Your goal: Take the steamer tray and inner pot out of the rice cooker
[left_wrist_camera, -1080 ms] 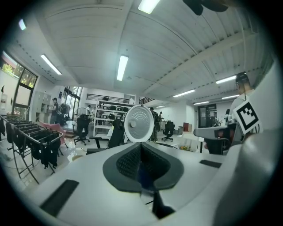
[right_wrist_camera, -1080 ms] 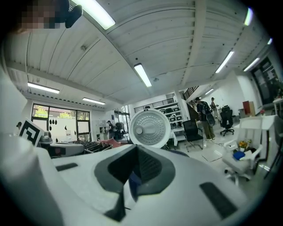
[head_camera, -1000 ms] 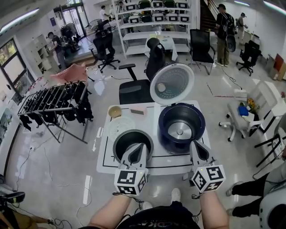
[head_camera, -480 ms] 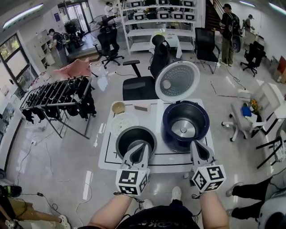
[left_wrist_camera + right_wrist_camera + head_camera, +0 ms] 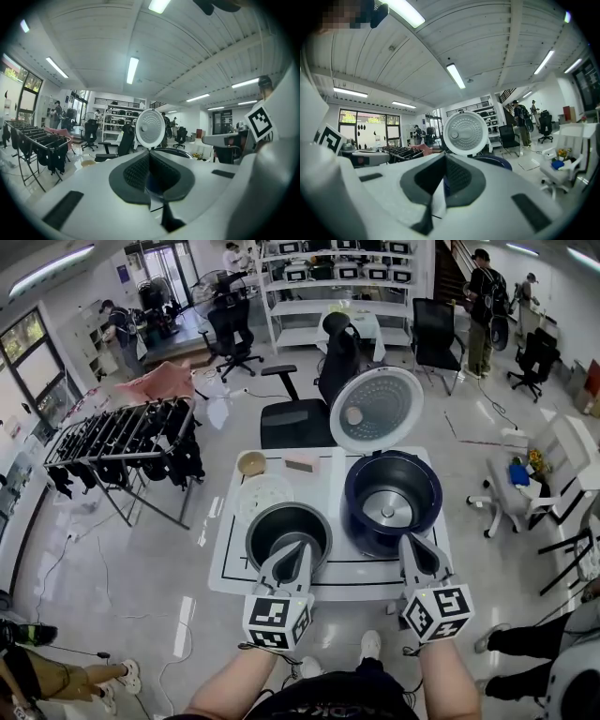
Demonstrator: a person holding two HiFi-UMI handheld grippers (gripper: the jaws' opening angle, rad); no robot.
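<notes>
The head view looks steeply down from above the person onto the table (image 5: 230,554), with the left gripper (image 5: 296,547) and right gripper (image 5: 411,545) near its bottom edge. Each gripper view sits low, close behind its own jaws, facing almost level across the room. All three share the raised lid (image 5: 376,410).

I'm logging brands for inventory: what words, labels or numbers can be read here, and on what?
No readable text anywhere.
left gripper, right gripper: black-and-white square markers on their cubes, no letters.
rice cooker: no label shows.
shelf at the back: anything on its boxes is too small.
</notes>
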